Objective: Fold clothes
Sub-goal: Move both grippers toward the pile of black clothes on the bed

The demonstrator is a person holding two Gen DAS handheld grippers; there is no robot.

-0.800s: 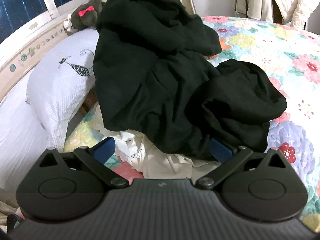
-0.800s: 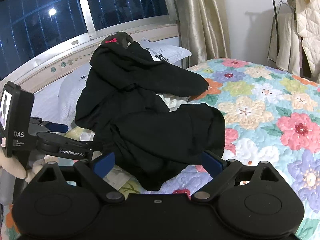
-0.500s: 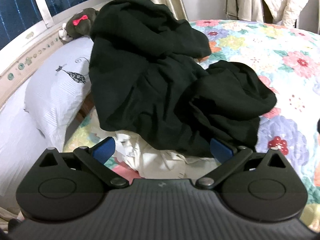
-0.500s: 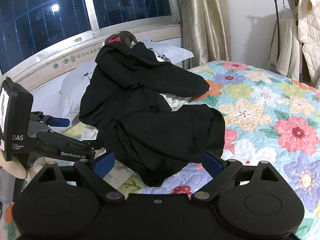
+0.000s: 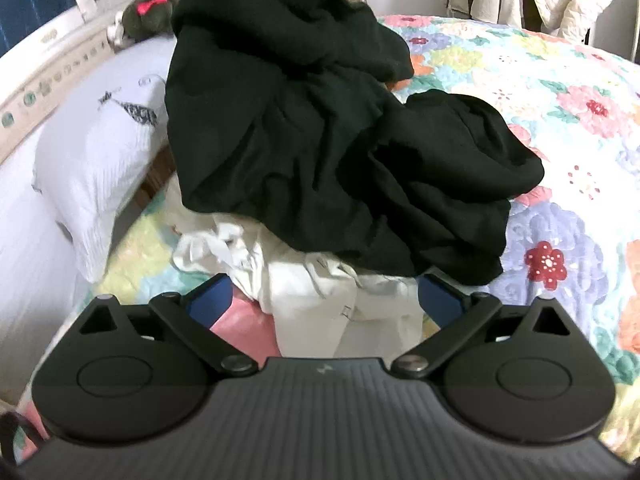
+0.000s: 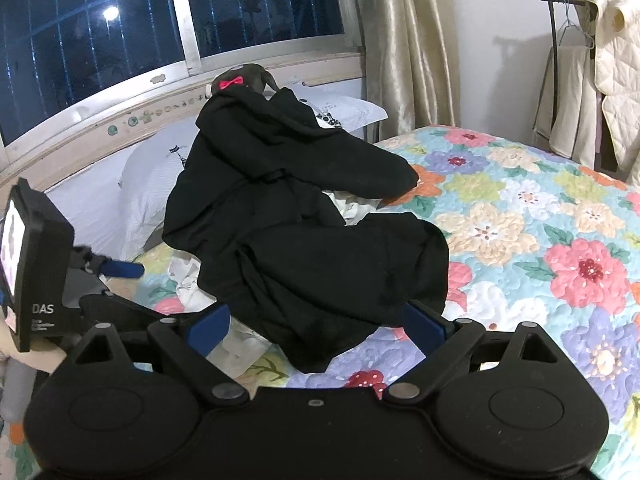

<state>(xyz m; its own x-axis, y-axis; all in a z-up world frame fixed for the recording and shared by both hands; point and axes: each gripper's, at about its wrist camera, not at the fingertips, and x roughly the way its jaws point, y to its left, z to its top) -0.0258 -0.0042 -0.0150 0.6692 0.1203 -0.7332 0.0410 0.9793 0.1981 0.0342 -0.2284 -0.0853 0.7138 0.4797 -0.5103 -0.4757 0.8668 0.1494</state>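
— What do you get from the left wrist?

— My left gripper (image 5: pixel 324 300) stands with its jaws spread wide and nothing between them; a crumpled white garment (image 5: pixel 316 300) lies straight ahead of the fingertips, partly inside the gap; I think it is untouched, though the picture is blurred there; the black garment (image 5: pixel 320 140) is heaped on top of it, just beyond the tips, on the floral quilt (image 5: pixel 560 120); a white pillow (image 5: pixel 100 152) sits ahead to the left.

— And the right wrist?

— My right gripper (image 6: pixel 316 326) is also spread apart, holding nothing; the black garment (image 6: pixel 304 232) lies just ahead of its fingers, its near edge between them; the white garment (image 6: pixel 240 348) peeks out beside the left fingertip; the left gripper (image 6: pixel 116 270) shows off to the left, near the pile.
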